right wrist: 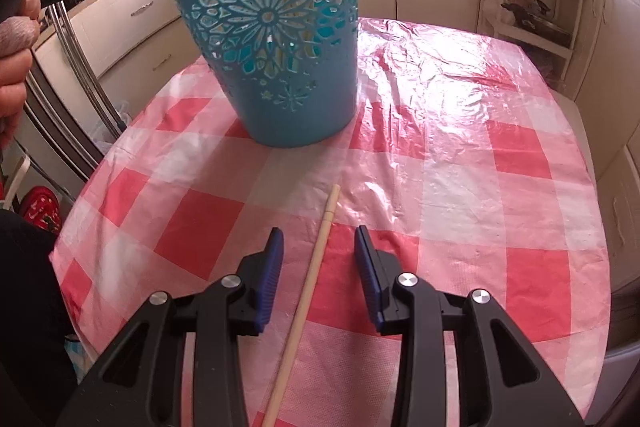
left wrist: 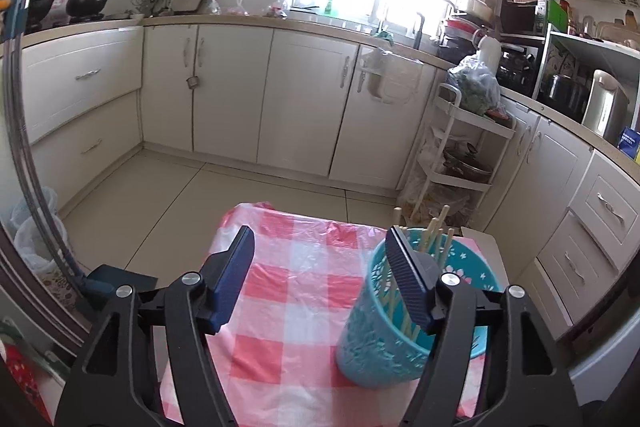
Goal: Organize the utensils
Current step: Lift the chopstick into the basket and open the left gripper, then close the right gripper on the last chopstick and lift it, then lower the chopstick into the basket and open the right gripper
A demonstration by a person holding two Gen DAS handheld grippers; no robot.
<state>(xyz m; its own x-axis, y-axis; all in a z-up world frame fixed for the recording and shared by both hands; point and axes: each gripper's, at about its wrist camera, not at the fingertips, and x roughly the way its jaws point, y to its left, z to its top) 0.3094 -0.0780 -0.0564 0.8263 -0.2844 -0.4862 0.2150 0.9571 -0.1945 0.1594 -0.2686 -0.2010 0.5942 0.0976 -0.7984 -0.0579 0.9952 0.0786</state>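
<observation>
Kitchen surrounds you: cream cabinets [left wrist: 304, 99] run along two walls under a bright window, and a white trolley [left wrist: 460, 147] stands in the corner. In front of you a small table carries a pink and white checked tablecloth [right wrist: 440, 155], a thin plastic sheet, wrinkled and shiny, draped over the edges.

On that cloth stands a teal holder [right wrist: 272, 39], a tall cup with flower-shaped cutouts, upright and slightly tapered toward its base. Several pale wooden chopsticks [left wrist: 434, 233] already lean inside it, tips poking above the rim, which suggests the sorting is well along.

Your left gripper [left wrist: 320, 263] hovers over the table with its blue pads spread wide and nothing between them. Its right finger crosses in front of the holder's rim in the left wrist view; I cannot tell whether it touches the cup. Judging by its position, it may be there to steady the holder, or it has nothing to carry just now.

Your right gripper [right wrist: 318, 263] points steeply down at the table, fingers parted. One loose chopstick [right wrist: 316, 267] lies flat on the cloth directly between them, running toward the holder and stopping short of it. The pads stand clear of the wood on both sides, so nothing is clamped. The gap looks wide enough to close around the stick, which seems the likely next pickup.
</observation>
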